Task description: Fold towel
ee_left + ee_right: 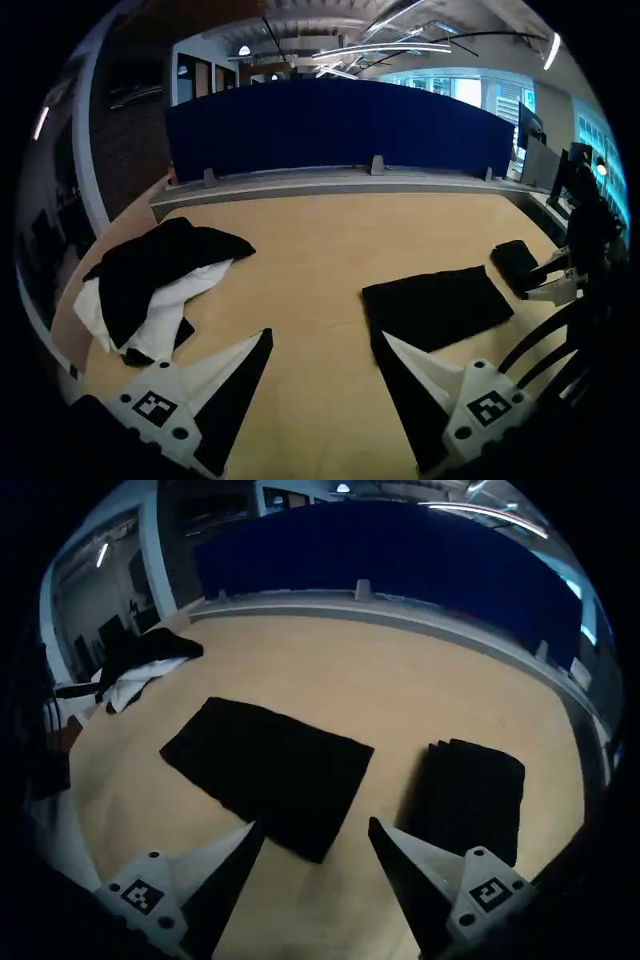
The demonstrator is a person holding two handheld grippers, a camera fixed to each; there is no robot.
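Left gripper: the left gripper [326, 334] sits at the bottom of the left gripper view, its 2 fingers spread wide with bare tabletop between them and nothing held.
Right gripper: the right gripper [314, 822] sits at the bottom of the right gripper view, also wide open and empty, its fingertips at the near edge of the cloth. I cannot tell whether they touch it.
Task's thing: the black towel [268, 772] lies flat as 1 neat rectangle in the middle of the wooden table [384, 680], just ahead of the right gripper.
Beside it: a folded black stack [472, 796] rests to the right of the towel, near it but apart.
Further off: a pile of black and white cloths [156, 284] lies loose at the left of the left gripper view, and a blue partition [336, 128] runs along the far edge of the table.
Step in hand: by my reading, the approach to a fold, with both tools open and no grip taken yet.
Next move calls for: each gripper pinching 1 corner of the same edge, lifting only a little, then carrying that edge evenly across to the opposite one so the corners meet.
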